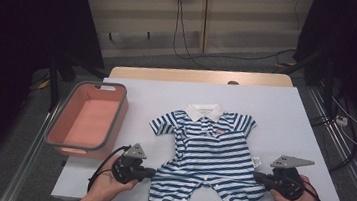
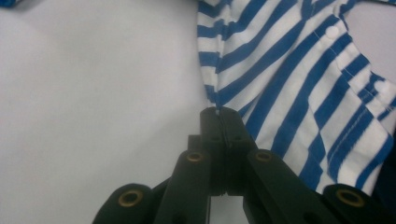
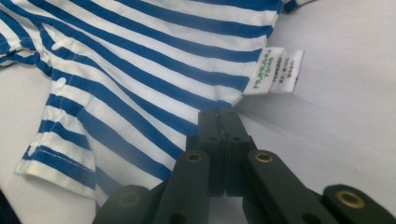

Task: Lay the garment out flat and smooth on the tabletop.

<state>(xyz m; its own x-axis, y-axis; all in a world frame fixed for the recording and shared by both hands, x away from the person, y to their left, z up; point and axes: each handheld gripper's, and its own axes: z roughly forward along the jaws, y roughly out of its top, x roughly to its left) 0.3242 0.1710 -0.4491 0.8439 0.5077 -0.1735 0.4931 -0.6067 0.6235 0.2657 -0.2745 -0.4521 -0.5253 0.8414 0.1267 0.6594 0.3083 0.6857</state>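
Note:
A blue-and-white striped baby romper (image 1: 206, 151) with a white collar lies flat on the white table (image 1: 276, 111), collar toward the far side. My left gripper (image 1: 151, 172) sits at the romper's lower left edge; its jaws are closed with the fabric edge (image 2: 215, 100) pinched at their tip (image 2: 220, 114). My right gripper (image 1: 259, 177) sits at the lower right edge, jaws closed on the side seam (image 3: 224, 103) just below the white care labels (image 3: 273, 70). A hand holds each gripper.
A pink bin with a grey rim (image 1: 89, 116) stands empty at the table's left edge, close to my left gripper. Beyond the table's far wooden edge (image 1: 204, 76) cables run across the floor. Dark frames stand on both sides.

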